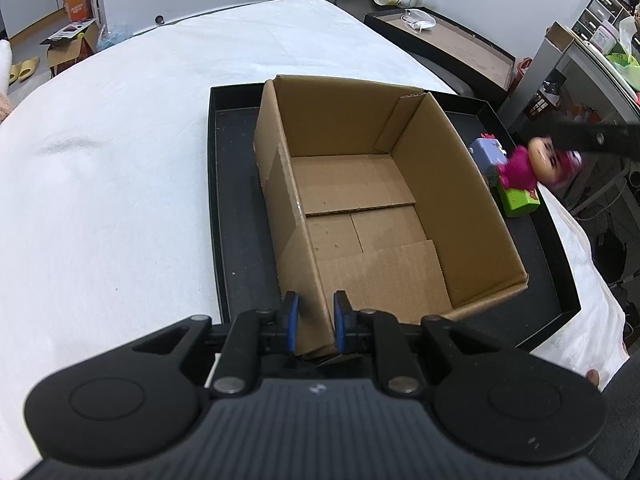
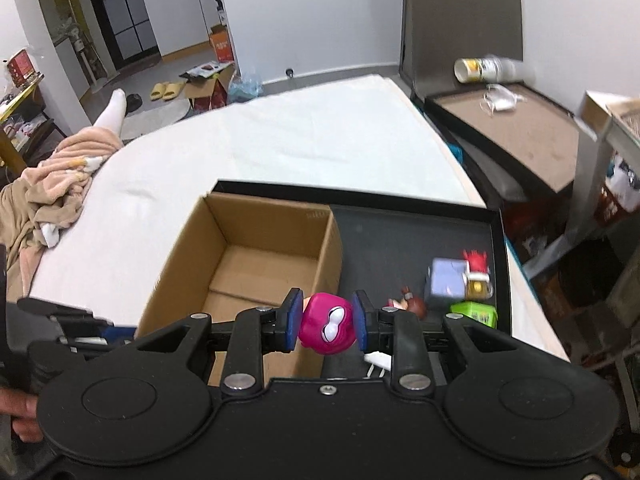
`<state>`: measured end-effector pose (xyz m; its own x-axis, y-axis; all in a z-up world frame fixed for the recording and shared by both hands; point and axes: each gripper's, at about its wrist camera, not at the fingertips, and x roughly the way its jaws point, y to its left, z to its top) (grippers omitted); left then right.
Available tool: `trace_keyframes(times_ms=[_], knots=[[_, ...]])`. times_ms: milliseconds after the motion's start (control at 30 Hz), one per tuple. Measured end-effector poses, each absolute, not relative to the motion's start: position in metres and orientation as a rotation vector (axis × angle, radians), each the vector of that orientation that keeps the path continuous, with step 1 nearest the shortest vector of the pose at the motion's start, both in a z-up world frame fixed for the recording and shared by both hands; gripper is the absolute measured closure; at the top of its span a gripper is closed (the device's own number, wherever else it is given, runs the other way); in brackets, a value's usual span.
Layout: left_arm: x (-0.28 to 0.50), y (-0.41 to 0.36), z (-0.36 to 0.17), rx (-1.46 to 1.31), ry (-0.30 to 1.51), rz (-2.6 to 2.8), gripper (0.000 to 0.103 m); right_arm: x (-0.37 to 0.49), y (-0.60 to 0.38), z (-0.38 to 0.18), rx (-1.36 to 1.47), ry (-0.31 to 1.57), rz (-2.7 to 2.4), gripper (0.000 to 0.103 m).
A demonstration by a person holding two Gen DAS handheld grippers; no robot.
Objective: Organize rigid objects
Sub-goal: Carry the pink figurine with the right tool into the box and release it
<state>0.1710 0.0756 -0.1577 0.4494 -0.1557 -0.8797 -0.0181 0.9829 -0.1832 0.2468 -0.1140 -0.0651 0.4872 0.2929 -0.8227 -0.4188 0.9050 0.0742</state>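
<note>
An open cardboard box [image 1: 360,200] stands in a shallow black tray [image 1: 236,216] on a white-covered table; the box is empty. My left gripper [image 1: 315,322] is shut on the box's near-left wall. My right gripper [image 2: 326,322] is shut on a pink toy figure [image 2: 328,325], held above the tray by the box's right wall [image 2: 330,256]. In the left wrist view the figure [image 1: 532,164] hangs blurred to the right of the box. A lilac cube toy [image 2: 446,282], a green block [image 2: 476,314] and a small brown figure [image 2: 412,304] lie in the tray.
The tray's right rim [image 2: 505,264] is near the table edge. A beige blanket [image 2: 48,196] lies at the table's left. A low black-framed table [image 2: 520,128] with a tipped cup [image 2: 484,69] stands beyond. Shelving with clutter [image 1: 592,60] is at right.
</note>
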Motion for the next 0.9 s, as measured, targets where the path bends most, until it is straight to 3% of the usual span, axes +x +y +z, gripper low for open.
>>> trace_keyframes(times_ms=[900], knots=[[0.174,0.083,-0.162,-0.232,1.117,-0.091,0.086,0.283,-0.003,-0.100,-0.267,0.983,0.626,0.076]])
